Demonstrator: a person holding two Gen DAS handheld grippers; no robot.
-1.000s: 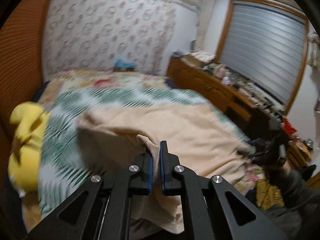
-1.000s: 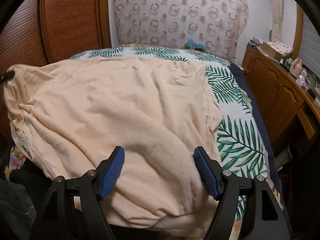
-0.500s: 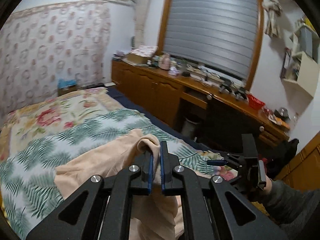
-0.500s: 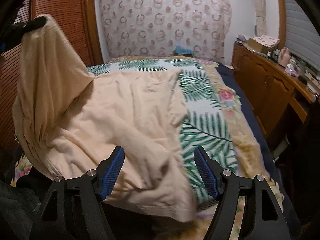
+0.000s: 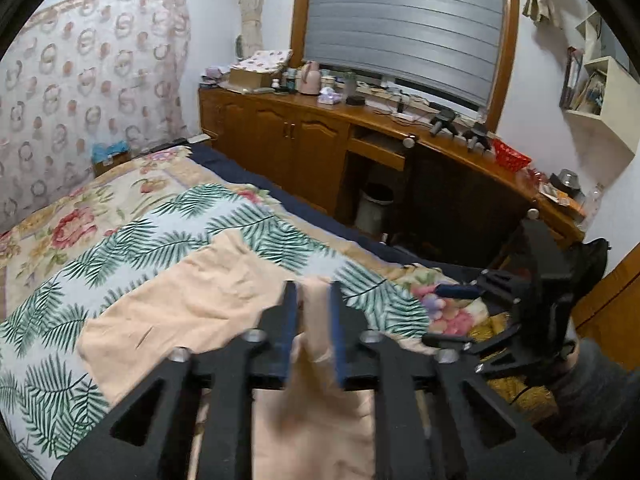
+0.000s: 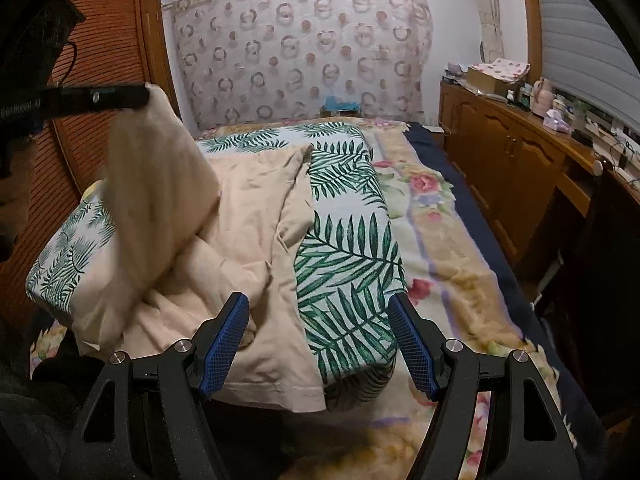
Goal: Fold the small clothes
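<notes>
- Cloth (image 5: 188, 300): a peach garment lying on the leaf-print cover (image 5: 132, 248) of the bed (image 5: 60, 216), with one part lifted off it
- In the right wrist view the cloth (image 6: 256, 216) covers the left half of the leaf-print cover (image 6: 348, 264); its near hem hangs over the cover's front edge
- A lifted fold rises to the upper left of that view, up to the tip of the left gripper (image 6: 132, 98), and drapes down from there onto the rest of the cloth
- Left gripper (image 5: 313, 332): its jaws are opening, with a narrow gap between the blue pads (image 5: 289, 332); a strip of the cloth runs between them, and it looks free of the pads on both sides, though the picture is blurred here
- Below the left gripper the cloth hangs down in a loose fall
- Right gripper (image 6: 320, 344): jaws spread wide and holding nothing; it hovers above the front edge of the bed
- Left pad (image 6: 224, 344) of the right gripper sits over the cloth's near edge; the right pad is over the bare leaf print
- In the left wrist view the right gripper (image 5: 456, 312) is at the right, off the cloth, over the floral blanket (image 5: 448, 300)
- A wooden cabinet (image 5: 304, 148) runs along the wall beside the bed, its top crowded with small items
</notes>
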